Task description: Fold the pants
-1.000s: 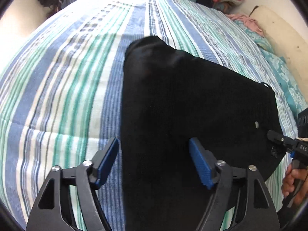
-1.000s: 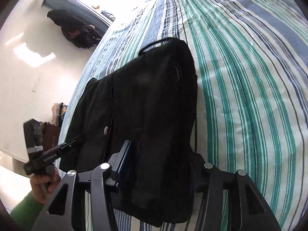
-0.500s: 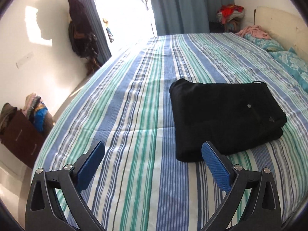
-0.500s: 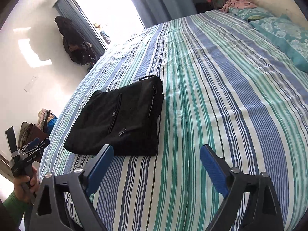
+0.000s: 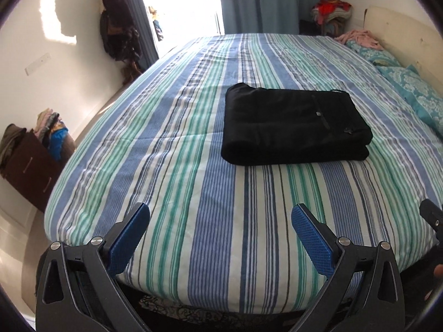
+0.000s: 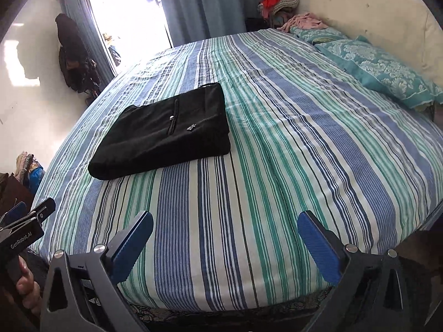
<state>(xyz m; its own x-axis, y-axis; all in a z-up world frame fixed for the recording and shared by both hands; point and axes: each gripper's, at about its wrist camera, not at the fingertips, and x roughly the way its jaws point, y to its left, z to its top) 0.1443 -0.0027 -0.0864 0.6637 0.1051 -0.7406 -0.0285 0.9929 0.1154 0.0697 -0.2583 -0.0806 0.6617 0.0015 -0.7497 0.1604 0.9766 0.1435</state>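
Black pants (image 5: 295, 126) lie folded into a thick, flat rectangle on a bed (image 5: 193, 193) covered with a blue, green and white striped sheet. In the left wrist view the bundle sits toward the far right of the mattress; in the right wrist view the same pants (image 6: 166, 132) lie to the far left. A small metal button and a zip pull show on the top layer.

The left gripper (image 5: 220, 235) hangs over the near edge of the bed, jaws spread wide, holding nothing and well apart from the pants. The right gripper (image 6: 225, 238) hangs likewise over the near edge, jaws wide apart and empty.

Teal patterned pillows (image 6: 382, 69) rest along the right side by a cream headboard (image 6: 360, 8). Blue curtains (image 5: 277, 0) hang at the far wall beside a bright doorway.
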